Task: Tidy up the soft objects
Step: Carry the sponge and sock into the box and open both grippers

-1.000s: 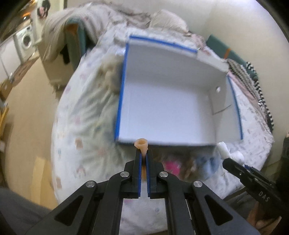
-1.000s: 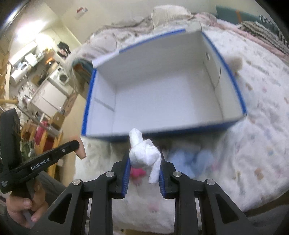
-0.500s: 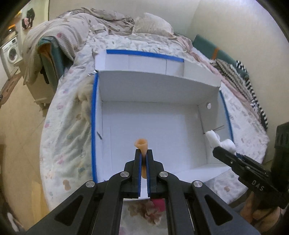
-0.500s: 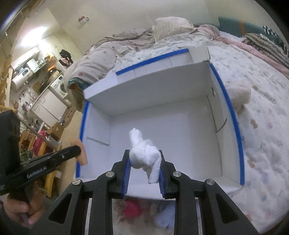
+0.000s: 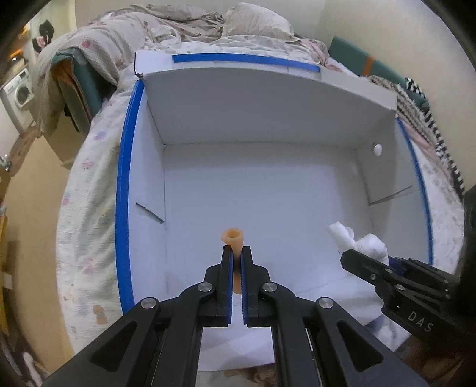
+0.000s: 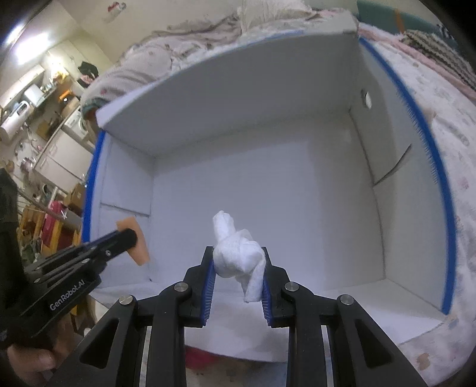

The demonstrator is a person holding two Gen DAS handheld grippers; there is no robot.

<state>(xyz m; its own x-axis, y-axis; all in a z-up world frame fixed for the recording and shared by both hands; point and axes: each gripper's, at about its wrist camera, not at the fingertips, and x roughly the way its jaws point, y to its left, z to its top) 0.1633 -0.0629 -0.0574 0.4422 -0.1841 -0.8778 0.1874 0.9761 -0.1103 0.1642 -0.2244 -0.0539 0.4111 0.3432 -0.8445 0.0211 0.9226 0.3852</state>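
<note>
A white cardboard box with blue-taped rims sits open on the bed; it also shows in the right wrist view. My left gripper is shut on a small peach-coloured soft piece and holds it above the box floor near the left wall. My right gripper is shut on a knotted white cloth and holds it over the box floor, right of the left gripper. Each view shows the other gripper: the right gripper with the white cloth, and the left gripper with the peach piece.
The box rests on a bed with a pale patterned quilt. Crumpled bedding and a pillow lie behind the box. A striped fabric lies at the right. A pink item shows below the box's near wall. Kitchen furniture stands far left.
Both grippers have moved forward from in front of the box to over its inside, each still holding its object. The box now fills both views.
</note>
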